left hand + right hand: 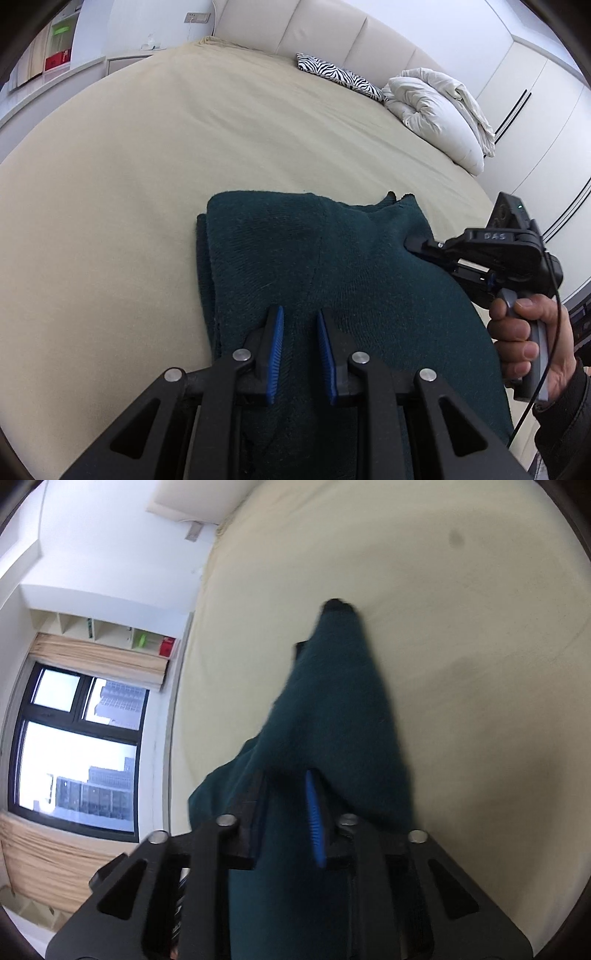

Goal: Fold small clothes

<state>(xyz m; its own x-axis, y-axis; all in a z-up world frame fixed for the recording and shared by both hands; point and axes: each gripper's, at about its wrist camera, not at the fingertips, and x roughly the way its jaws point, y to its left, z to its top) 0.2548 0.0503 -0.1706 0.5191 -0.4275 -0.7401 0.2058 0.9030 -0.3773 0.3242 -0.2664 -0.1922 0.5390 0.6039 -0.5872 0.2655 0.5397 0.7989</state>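
A dark green knit garment [314, 266] lies partly folded on the beige bed [129, 166]. My left gripper [301, 314] hovers over its near part with blue-padded fingers [276, 347] open and nothing between them. My right gripper [415, 247] reaches in from the right and grips the garment's right edge. In the right wrist view the green fabric [332, 709] runs between the fingers [314, 812] of my right gripper [288, 779] and hangs lifted above the bed [461, 627]. That view is blurred.
A zebra-print pillow [340, 75] and a bunched white duvet [439, 114] lie at the bed's far right by the padded headboard [332, 26]. White wardrobe doors [535, 110] stand on the right. A window [74, 746] and shelves [110, 635] are on the far side.
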